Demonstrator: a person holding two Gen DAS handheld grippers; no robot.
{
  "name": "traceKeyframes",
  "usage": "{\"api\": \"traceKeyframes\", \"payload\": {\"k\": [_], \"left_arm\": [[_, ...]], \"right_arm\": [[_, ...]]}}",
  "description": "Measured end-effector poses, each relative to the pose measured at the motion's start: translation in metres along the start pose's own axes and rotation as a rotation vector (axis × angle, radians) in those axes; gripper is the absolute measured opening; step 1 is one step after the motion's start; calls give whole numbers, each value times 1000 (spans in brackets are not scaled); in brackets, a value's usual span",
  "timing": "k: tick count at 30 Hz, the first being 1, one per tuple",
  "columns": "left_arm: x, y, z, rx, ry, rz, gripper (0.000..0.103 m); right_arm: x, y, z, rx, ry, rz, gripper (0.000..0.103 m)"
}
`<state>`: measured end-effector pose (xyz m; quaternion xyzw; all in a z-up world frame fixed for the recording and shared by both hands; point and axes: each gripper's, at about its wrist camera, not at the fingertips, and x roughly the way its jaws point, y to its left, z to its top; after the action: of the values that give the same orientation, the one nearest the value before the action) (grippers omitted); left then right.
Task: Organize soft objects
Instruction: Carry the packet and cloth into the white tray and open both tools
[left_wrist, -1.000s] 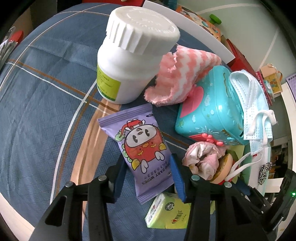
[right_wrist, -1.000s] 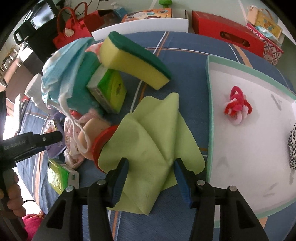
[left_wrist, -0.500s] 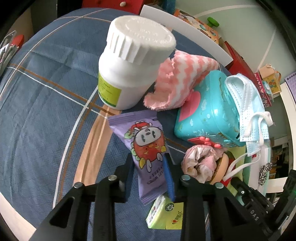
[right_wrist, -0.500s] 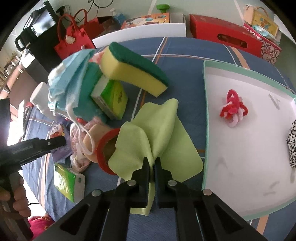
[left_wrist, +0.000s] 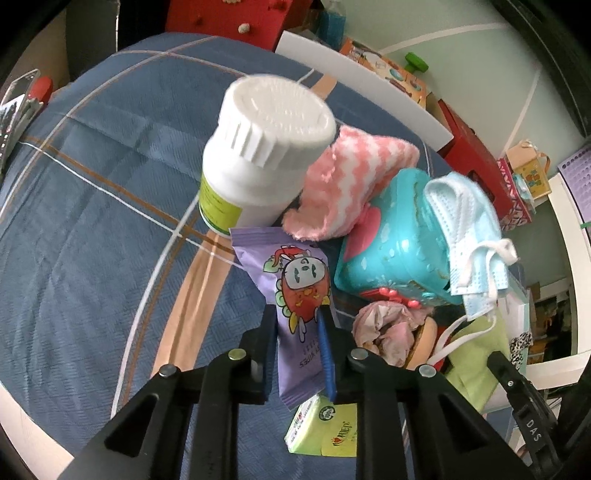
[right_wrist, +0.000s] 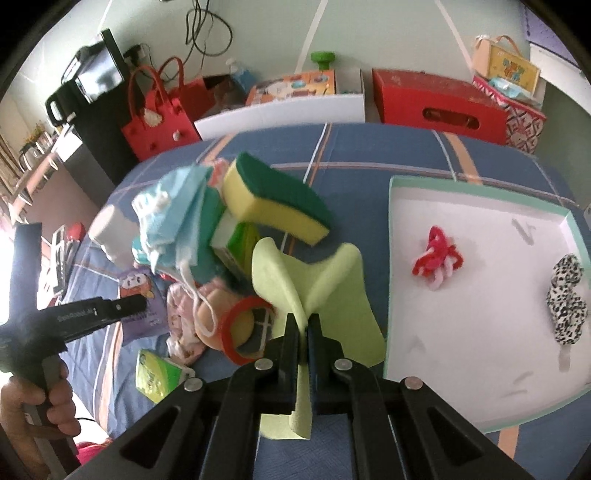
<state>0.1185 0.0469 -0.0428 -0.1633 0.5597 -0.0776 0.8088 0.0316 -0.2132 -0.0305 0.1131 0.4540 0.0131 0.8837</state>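
A purple baby-wipes packet (left_wrist: 291, 273) lies on the blue plaid cloth. The jaws of my left gripper (left_wrist: 297, 317) are closing on it, and both pads press its sides. It shows again at the left of the right wrist view as the left gripper (right_wrist: 140, 304), held by a hand. My right gripper (right_wrist: 302, 323) is shut on a light green cloth (right_wrist: 325, 280), which hangs bunched above the table. To the right, a white tray (right_wrist: 480, 350) holds a red-pink scrunchie (right_wrist: 436, 258) and a leopard-print piece (right_wrist: 565, 299).
A pile stands close by: white bottle (left_wrist: 258, 158), pink-white fluffy cloth (left_wrist: 343, 184), teal box (left_wrist: 399, 251) with a face mask (left_wrist: 469, 221) draped on it, yellow-green sponge (right_wrist: 273, 206), green tissue pack (left_wrist: 325, 424), red ring (right_wrist: 229, 332). Red bags and boxes line the far edge.
My left jaws have narrowed onto the purple packet. My right jaws have shut on the green cloth and lifted it, uncovering the red ring.
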Motion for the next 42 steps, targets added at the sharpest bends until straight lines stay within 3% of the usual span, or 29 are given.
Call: {"api": "traceKeyframes", "payload": {"k": [12,18,24,34,42], "left_arm": [[-54,-9,-11,56,-147,-8,19],[-82,-19,-16,90,-234,6,19],[-102,-43,-16,135,-298,-33,19],[-111,-113,-24,309,-284,-117,19],[-101,-188,-28,470,-253,-156,19]], "right_arm": [[-38,-6,10,34,-151,-5,5],[-44,-8,12,40,-184,-10,5],[-56,-11,15,40,-224,-30,5],[-82,-43,21,124,-306,-77,5],[-100,-94,22,246,-340,-212,5]]}}
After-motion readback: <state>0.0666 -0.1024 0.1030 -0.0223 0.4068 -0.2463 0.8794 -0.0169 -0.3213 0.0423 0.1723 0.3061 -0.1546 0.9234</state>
